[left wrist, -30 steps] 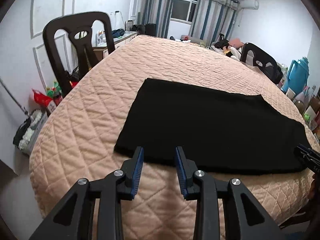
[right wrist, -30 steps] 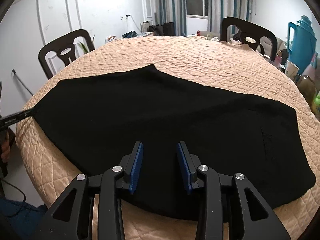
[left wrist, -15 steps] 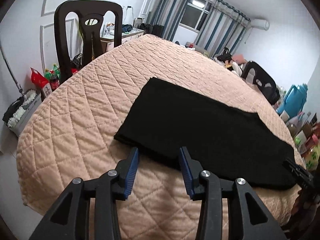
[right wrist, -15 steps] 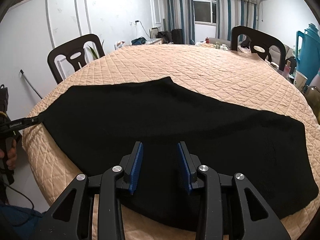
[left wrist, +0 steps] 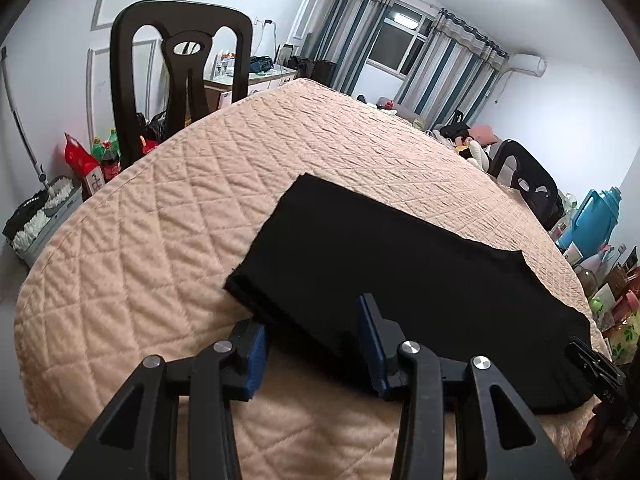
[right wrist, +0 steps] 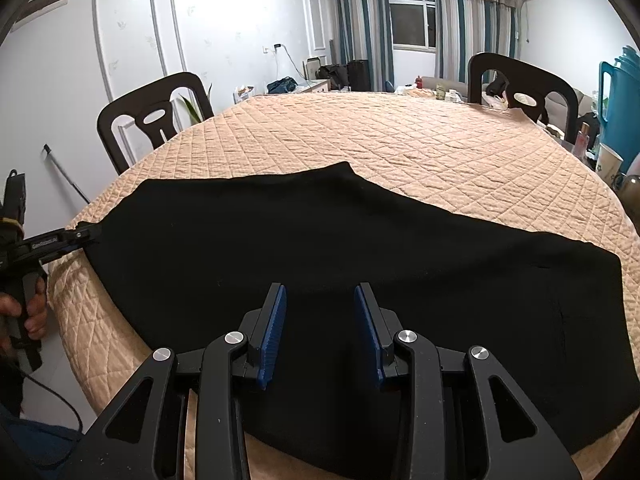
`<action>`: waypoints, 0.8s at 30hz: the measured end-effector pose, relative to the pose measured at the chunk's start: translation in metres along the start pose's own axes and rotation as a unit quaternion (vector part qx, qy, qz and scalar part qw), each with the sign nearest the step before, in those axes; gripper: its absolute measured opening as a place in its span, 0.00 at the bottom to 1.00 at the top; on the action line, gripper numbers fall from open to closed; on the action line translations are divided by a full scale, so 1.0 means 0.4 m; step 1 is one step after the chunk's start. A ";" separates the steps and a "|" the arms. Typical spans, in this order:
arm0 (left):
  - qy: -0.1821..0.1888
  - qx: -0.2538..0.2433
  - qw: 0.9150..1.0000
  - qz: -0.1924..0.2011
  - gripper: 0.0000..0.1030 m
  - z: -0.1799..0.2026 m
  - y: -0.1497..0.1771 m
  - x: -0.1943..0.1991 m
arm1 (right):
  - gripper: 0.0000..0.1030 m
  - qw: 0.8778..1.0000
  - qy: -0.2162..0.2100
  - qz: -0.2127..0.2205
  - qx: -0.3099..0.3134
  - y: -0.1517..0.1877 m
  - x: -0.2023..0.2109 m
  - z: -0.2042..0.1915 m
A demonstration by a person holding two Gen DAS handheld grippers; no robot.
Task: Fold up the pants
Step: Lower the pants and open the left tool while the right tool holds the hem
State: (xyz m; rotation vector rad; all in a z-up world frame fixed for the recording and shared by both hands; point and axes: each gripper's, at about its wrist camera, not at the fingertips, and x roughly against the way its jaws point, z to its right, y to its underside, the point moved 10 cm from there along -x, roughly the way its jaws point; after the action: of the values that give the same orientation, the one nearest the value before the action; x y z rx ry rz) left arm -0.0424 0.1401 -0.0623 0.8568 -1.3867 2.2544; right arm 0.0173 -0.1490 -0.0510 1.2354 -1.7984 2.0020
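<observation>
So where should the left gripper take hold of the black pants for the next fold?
Probably the near left corner of the black pants: layered edges lie flat there, facing the open left gripper. Come in low from the near table edge, one finger sliding beneath the stacked layers.

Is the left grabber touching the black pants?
Cannot tell. In the left wrist view the left gripper is open with its fingers straddling the near edge of the black pants, but no contact or gap shows plainly.

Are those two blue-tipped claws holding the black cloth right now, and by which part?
Nothing is held. The left gripper is open around the near hem of the folded black pants; the right gripper hangs open over them.
</observation>
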 end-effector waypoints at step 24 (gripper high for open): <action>0.246 -0.161 0.955 -0.032 0.07 0.579 -0.005 -0.005 | 0.35 0.997 0.005 0.028 -0.069 0.014 0.068 0.105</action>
State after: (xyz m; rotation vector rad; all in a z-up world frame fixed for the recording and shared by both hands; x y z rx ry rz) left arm 0.0313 -0.0652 0.0154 0.2074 -1.3965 1.9309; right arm 0.0154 -0.1982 -0.0404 1.1447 -1.9501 1.8709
